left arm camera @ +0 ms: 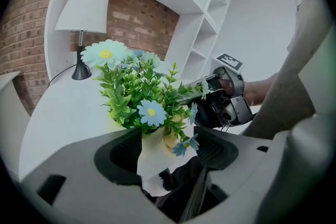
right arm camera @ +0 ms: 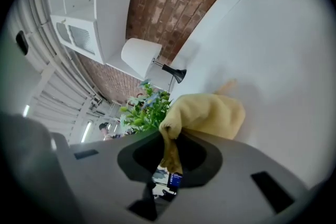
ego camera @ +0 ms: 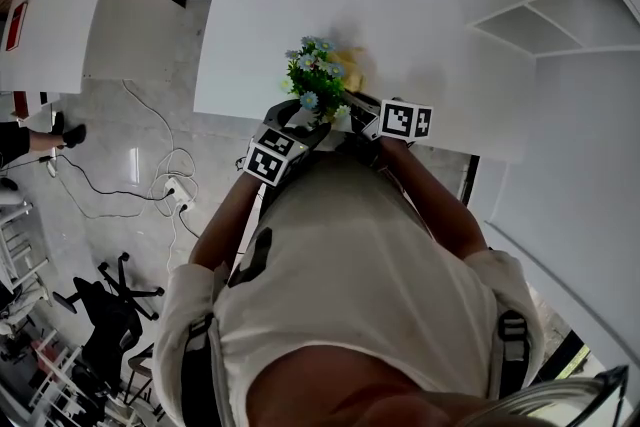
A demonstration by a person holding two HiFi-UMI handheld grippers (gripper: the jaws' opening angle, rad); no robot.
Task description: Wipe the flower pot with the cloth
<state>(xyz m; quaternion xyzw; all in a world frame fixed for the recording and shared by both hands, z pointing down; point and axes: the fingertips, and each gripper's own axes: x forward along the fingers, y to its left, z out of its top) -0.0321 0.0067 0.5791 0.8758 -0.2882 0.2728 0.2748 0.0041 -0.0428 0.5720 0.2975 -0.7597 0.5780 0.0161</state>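
Your left claw [left arm camera: 168, 152] is closed on the white flower pot [left arm camera: 153, 155], which sits between its jaws. Your right claw [right arm camera: 170, 150], nearly closed, pinches the yellow cloth [right arm camera: 210, 115] beside the pot's leaves.

My left arm [ego camera: 225, 215] and right arm [ego camera: 440, 205] both reach forward to the flower pot [left arm camera: 151, 160]. The left gripper [left arm camera: 167, 150] has its jaws around the flower pot; whether they clamp it, I cannot tell. The right gripper [right arm camera: 169, 148], just right of the flower pot, pinches the cloth [right arm camera: 210, 115].
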